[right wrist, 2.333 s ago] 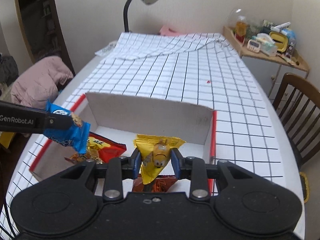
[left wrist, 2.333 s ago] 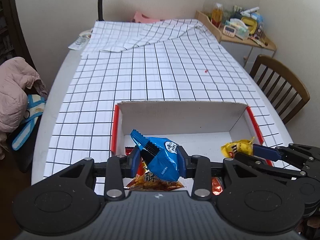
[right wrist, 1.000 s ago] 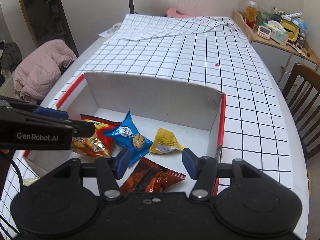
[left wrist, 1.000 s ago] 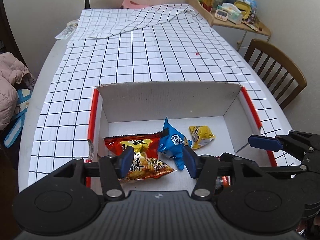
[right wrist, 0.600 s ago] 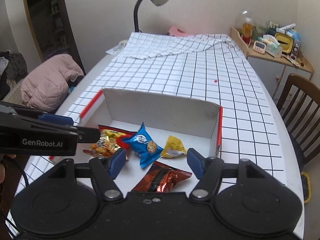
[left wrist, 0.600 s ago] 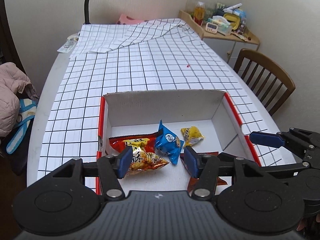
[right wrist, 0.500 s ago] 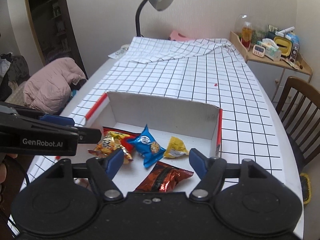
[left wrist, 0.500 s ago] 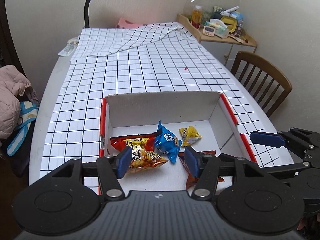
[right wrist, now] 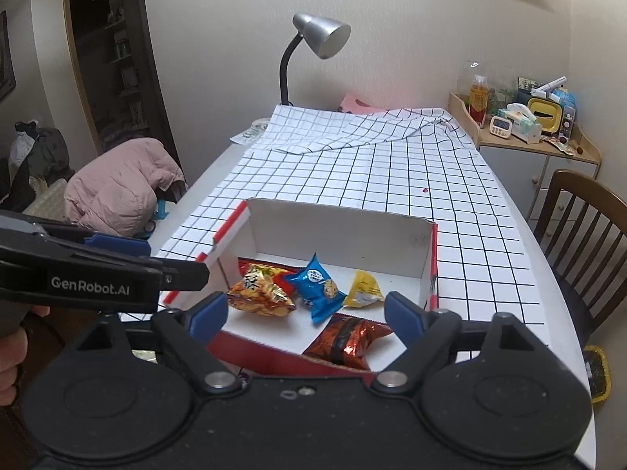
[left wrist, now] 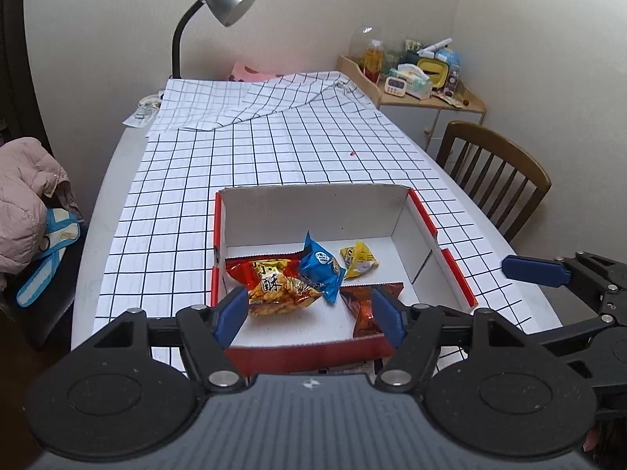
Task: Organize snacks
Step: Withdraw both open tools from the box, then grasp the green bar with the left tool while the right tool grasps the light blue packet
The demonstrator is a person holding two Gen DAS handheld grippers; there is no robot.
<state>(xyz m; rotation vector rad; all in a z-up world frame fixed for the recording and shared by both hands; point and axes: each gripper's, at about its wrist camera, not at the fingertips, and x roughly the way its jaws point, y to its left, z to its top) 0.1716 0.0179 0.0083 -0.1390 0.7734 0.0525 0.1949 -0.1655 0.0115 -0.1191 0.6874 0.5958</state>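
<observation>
Black left gripper (left wrist: 311,319) with blue fingertips (left wrist: 231,313), silver screws, white "GenRobot.AI" lettering.

White lettering reading "GenRobot.AI" runs along the side of the black left tool (right wrist: 90,270), at the left edge of the right wrist view. The red and gold crinkled foil snack packet (left wrist: 274,284), lying in the left part of the white cardboard box with red edges (left wrist: 421,211) at mid-frame, bears large Chinese characters on its front; the lower one reads "酥". The blue foil snack packet (left wrist: 319,268) beside it carries a round white label whose print is too small to read.
</observation>
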